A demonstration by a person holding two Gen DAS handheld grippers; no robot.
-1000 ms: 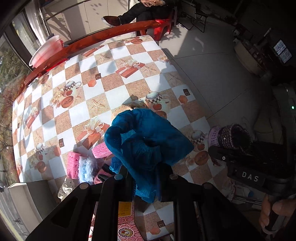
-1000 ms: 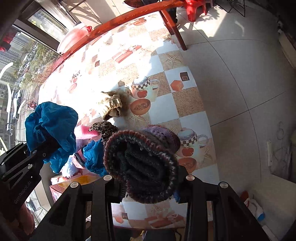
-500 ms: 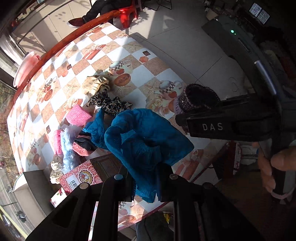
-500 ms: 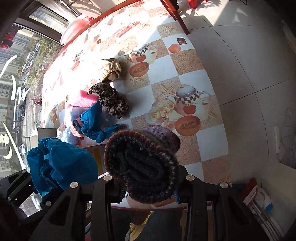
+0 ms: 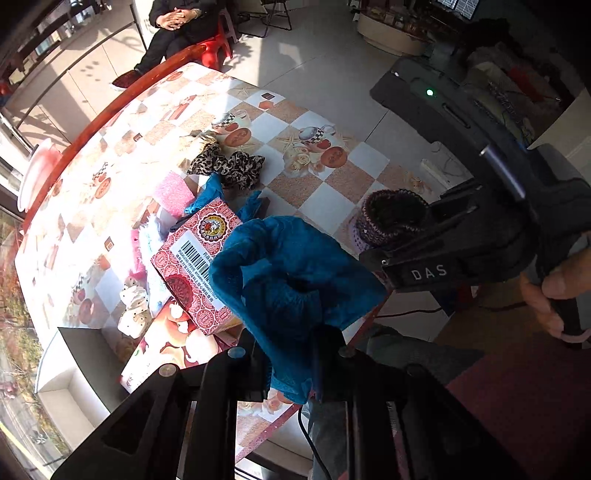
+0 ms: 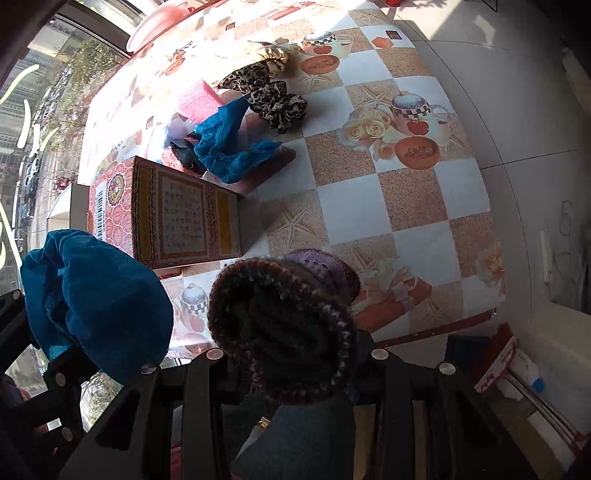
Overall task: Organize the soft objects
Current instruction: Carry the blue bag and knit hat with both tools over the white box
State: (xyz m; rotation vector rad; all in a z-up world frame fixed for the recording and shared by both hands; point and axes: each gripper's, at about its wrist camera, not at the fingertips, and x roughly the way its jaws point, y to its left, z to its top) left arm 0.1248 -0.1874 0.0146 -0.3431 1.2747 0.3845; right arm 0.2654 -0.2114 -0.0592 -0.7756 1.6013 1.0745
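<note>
1. Since the earlier frames both grippers have pulled back from the table toward its near edge; the red box (image 5: 201, 266), first barely in view, now sits in full view below them. Each load is unchanged in its grip.
2. Left gripper (image 5: 290, 354): jaws closed narrow on the blue cloth (image 5: 295, 273), which bunches up above the fingers. In the right wrist view the same blue cloth (image 6: 99, 295) hangs to the left of the box's near end.
3. Right gripper (image 6: 295, 365): jaws clamped on the knit hat (image 6: 288, 325), dark wool with a purple-and-white rim, opening facing the camera. In the left wrist view the knit hat (image 5: 391, 221) is held right of the box, above the table edge.
4. Box: red patterned, barcode label on its top, standing on the table (image 6: 369, 206); a printed text panel shows on the side facing the right camera.
5. Just beyond the box: a second blue cloth (image 6: 229, 147) draped over a dark item and a flat red flap.
6. Farther beyond the box: a leopard-print scrunchie (image 6: 277, 99), touching that blue cloth's far tip; a pale gold scrunchie (image 6: 273, 55) next to it.
7. Left of the box: a pink sponge (image 5: 173, 192), pink and white fluffy pieces, a white dotted scrunchie (image 5: 135, 306).
8. Table covering: checked, printed with teacups, starfish, roses.
9. Beyond the table's far end: a seated person (image 5: 173, 33) on a red chair.
</note>
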